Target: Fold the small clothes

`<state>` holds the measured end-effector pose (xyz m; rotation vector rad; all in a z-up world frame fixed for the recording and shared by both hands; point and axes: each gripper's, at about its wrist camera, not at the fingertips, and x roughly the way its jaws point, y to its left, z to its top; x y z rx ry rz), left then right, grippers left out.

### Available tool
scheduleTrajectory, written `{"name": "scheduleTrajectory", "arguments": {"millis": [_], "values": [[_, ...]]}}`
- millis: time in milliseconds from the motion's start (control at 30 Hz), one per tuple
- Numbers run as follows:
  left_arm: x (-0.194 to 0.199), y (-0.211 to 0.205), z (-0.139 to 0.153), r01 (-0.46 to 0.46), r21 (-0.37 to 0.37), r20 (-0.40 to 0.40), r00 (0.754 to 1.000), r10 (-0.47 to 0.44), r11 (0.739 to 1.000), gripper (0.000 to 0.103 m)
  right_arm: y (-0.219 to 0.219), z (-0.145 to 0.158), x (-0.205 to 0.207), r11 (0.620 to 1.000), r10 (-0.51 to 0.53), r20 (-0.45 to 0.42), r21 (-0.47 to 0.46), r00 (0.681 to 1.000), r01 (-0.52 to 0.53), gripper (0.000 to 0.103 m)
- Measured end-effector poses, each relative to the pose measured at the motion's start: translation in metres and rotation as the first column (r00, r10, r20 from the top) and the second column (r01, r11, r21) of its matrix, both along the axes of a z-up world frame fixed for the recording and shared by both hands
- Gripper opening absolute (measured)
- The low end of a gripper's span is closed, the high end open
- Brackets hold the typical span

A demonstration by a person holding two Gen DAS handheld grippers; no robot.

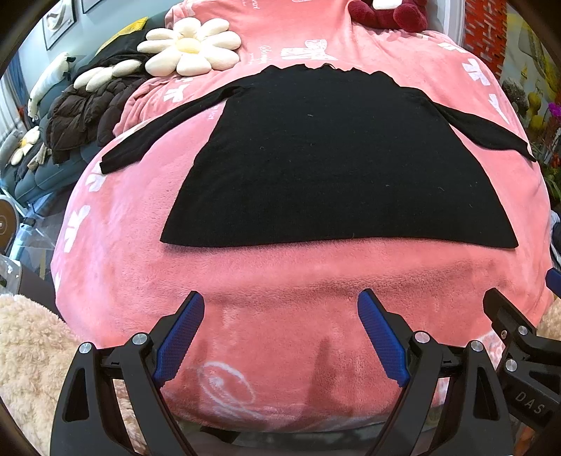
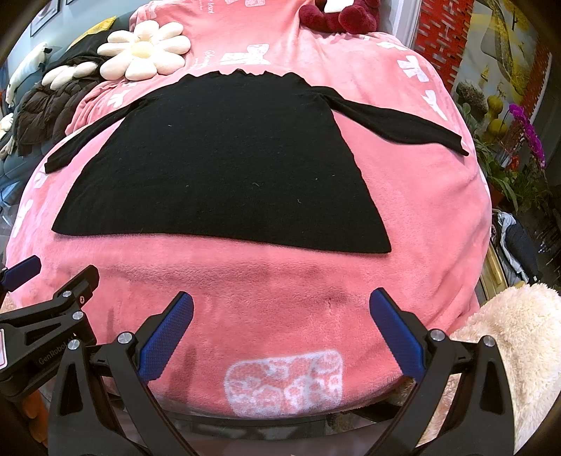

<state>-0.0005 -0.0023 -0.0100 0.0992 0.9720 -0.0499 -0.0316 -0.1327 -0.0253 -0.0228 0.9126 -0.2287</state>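
A black long-sleeved top (image 1: 336, 158) lies flat on the pink fleece blanket (image 1: 280, 280), beyond the left gripper (image 1: 280, 336) and right gripper (image 2: 280, 336), both with fingers apart and empty.

The frame edge is cutting off my right gripper (image 1: 547, 287) in the left wrist view. The pink blanket's (image 2: 280, 287) far lettering is blurring, possibly script, unreadable.

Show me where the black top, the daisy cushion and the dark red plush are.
black top (image 1: 333, 168), left wrist view, middle of its body.
daisy cushion (image 1: 189, 45), left wrist view, its yellow centre.
dark red plush (image 2: 340, 15), right wrist view, its rounded lower part.
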Motion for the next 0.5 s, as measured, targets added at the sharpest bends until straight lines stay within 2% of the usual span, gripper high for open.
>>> {"name": "scheduleTrajectory", "arguments": {"millis": [500], "values": [[0.0011,-0.0015,0.0010,0.003,0.005,0.002,1.000,-0.003,1.000,0.087,0.0000,0.0002,0.0001,1.000,-0.001,0.001,0.000,1.000,0.001,0.098]]}}
